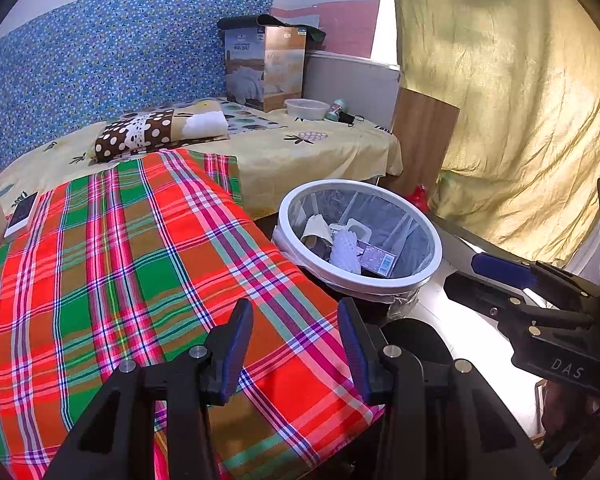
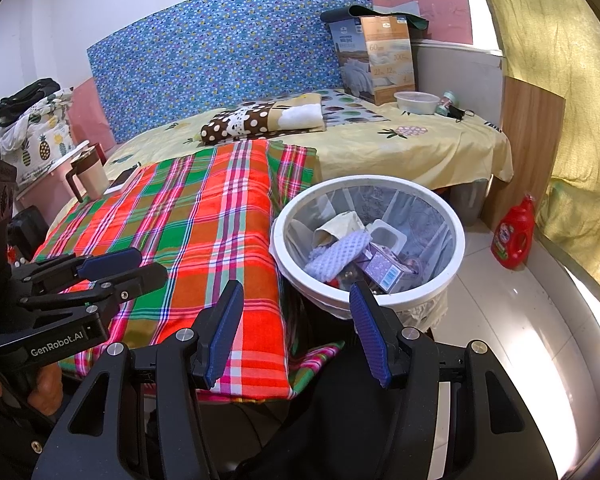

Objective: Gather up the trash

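- Two tongs are in view, both with their blue-padded jaws spread wide and nothing between them.
- Left tongs (image 1: 296,350) hang over the near right corner of the plaid cloth (image 1: 140,272); in the right wrist view they (image 2: 140,266) show side-on at the left edge, over the same cloth.
- Right tongs (image 2: 296,332) sit near the camera, between the cloth's right edge and the near rim of the waste bin (image 2: 458,236); in the left wrist view they (image 1: 460,274) come in from the right, just beside the bin (image 1: 436,264).
- White-rimmed, with a clear liner bag, the bin stands on the floor (image 2: 512,320) just right of the plaid-covered surface.
- Trash lies inside the bin: a purple foam net sleeve (image 2: 338,254), a purple carton with a barcode (image 2: 386,272), a white plastic tray (image 2: 388,236) and a crumpled yellowish wrapper (image 2: 342,224).
- On the far bed (image 2: 380,148) lie a polka-dot folded blanket (image 2: 264,120), a quilt box (image 2: 374,60), a clear plastic container (image 2: 416,103), a small green bottle (image 2: 446,102) and a black mask (image 2: 460,114).
- At the far left of the cloth stand a lidded mug (image 2: 88,174) and a phone (image 2: 120,184).
- A red detergent bottle (image 2: 514,234) stands on the floor to the right, near the yellow curtain (image 2: 572,120).
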